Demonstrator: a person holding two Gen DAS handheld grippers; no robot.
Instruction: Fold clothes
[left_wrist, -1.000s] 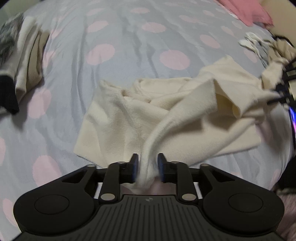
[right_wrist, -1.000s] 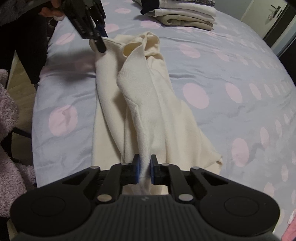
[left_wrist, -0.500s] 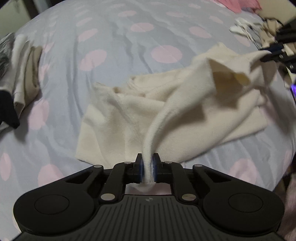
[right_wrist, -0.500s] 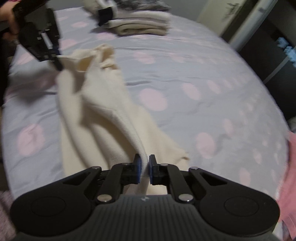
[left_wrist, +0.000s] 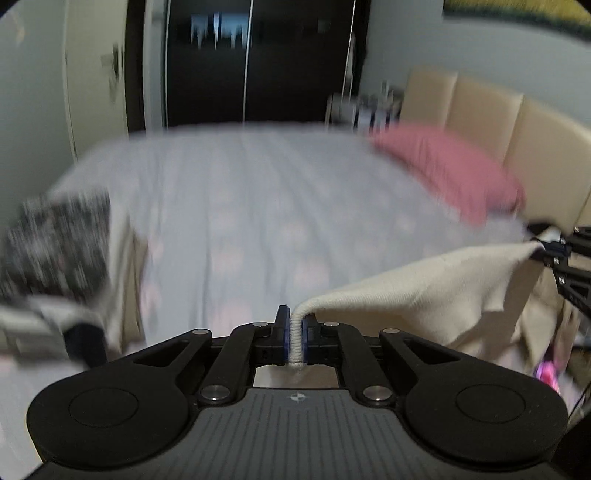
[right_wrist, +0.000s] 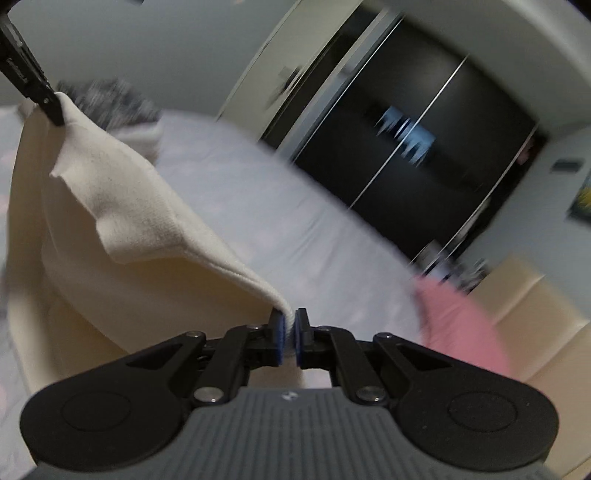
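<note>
Though blurred, both tongs (left_wrist: 294, 334) (right_wrist: 290, 334) pinch cloth (left_wrist: 424, 299) aloft.

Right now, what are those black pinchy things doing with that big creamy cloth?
A person is folding laundry with two hand-held grippers. The left gripper and the right gripper each pinch an edge of the cream knitted garment, holding it stretched between them above the lilac bedspread with pink dots.

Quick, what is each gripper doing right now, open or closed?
Left gripper: closed on an edge of the cream garment.
Right gripper: closed on another edge of it.
</note>
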